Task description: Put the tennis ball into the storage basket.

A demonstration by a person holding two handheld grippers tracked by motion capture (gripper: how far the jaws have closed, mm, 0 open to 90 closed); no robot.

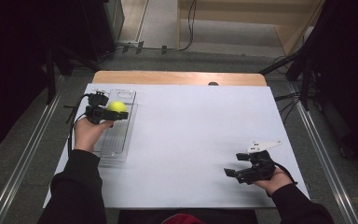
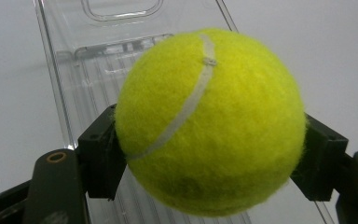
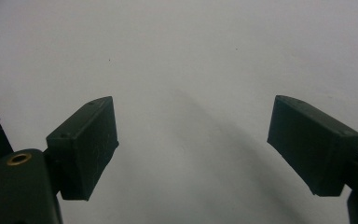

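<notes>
A yellow tennis ball (image 1: 116,107) (image 2: 209,121) is clamped between the two black jaws of my left gripper (image 1: 117,112) (image 2: 209,149), held just above a clear plastic tray (image 1: 121,135) (image 2: 74,70) at the table's left side. Both pads press on the ball's sides. My right gripper (image 1: 230,172) (image 3: 205,144) rests low over the white table near the front right, its jaws wide apart with nothing between them.
The white table top (image 1: 191,140) spreads between the two hands. A wooden edge (image 1: 177,77) runs along the far side. Dark stands and cables (image 1: 303,79) flank the table on the floor.
</notes>
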